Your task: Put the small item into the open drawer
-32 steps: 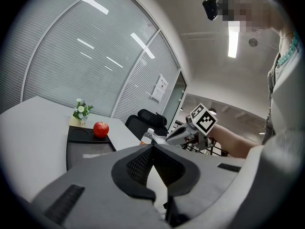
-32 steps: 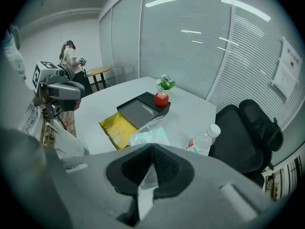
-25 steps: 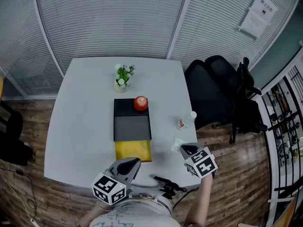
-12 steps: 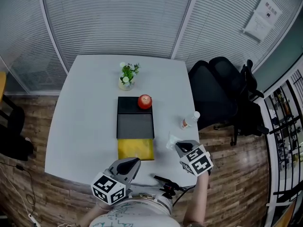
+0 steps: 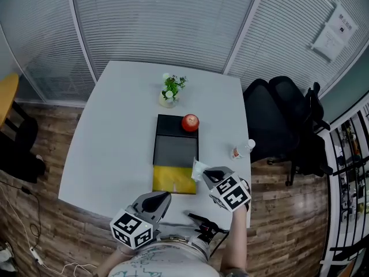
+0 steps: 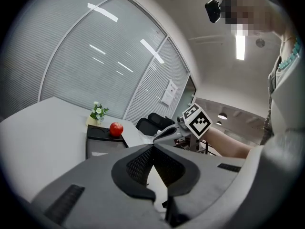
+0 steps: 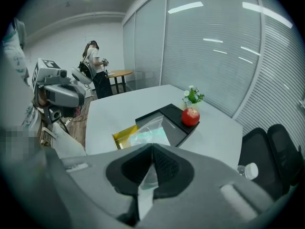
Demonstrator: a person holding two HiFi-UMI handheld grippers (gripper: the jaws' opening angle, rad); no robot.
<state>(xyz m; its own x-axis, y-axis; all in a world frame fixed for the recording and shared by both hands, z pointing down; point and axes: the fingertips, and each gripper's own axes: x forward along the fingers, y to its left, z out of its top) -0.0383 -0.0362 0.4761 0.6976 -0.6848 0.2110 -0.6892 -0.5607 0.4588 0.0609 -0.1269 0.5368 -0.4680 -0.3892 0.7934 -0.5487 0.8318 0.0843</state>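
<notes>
Apple atop drawer box, plant behind, bottle right; right fingers pinch bag.

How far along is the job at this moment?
Done: the drawer stands open, its yellow inside showing, and the right gripper is shut on the clear packet. In hand: the packet hangs by the drawer's right edge, not yet inside. Left: bring it over the drawer and release. The left gripper is shut and empty.

Apple on drawer unit, plant behind, open drawer in front, bottle to its right
</notes>
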